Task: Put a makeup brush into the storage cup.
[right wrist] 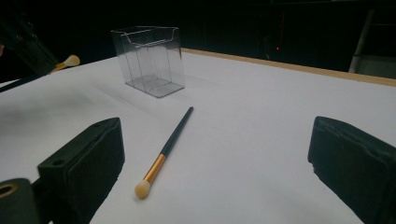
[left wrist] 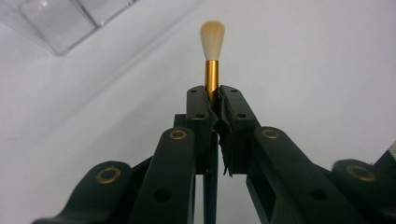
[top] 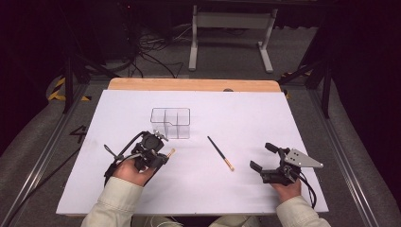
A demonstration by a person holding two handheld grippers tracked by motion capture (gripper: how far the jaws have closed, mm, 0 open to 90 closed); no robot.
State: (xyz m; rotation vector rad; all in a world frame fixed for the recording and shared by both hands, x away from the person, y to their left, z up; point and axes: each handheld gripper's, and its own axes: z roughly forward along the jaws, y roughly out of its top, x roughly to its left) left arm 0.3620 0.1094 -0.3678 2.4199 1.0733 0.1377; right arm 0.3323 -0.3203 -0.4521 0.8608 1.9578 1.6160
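A white table (top: 246, 94) carries a clear plastic organizer box (top: 170, 123) with inner dividers, standing upright near the middle. Nearer the person than the box and to its left, the left gripper (top: 166, 153) has its jaws clamped on a makeup brush (left wrist: 212, 56) — the gold ferrule and pale bristle tip stick out past the jaws. Nearer than the box and to its right, a second makeup brush (top: 220, 152) lies flat on the table, bristles toward the person. Farther right of the box, the right gripper (top: 263, 157) holds its jaws wide apart — nothing between them.
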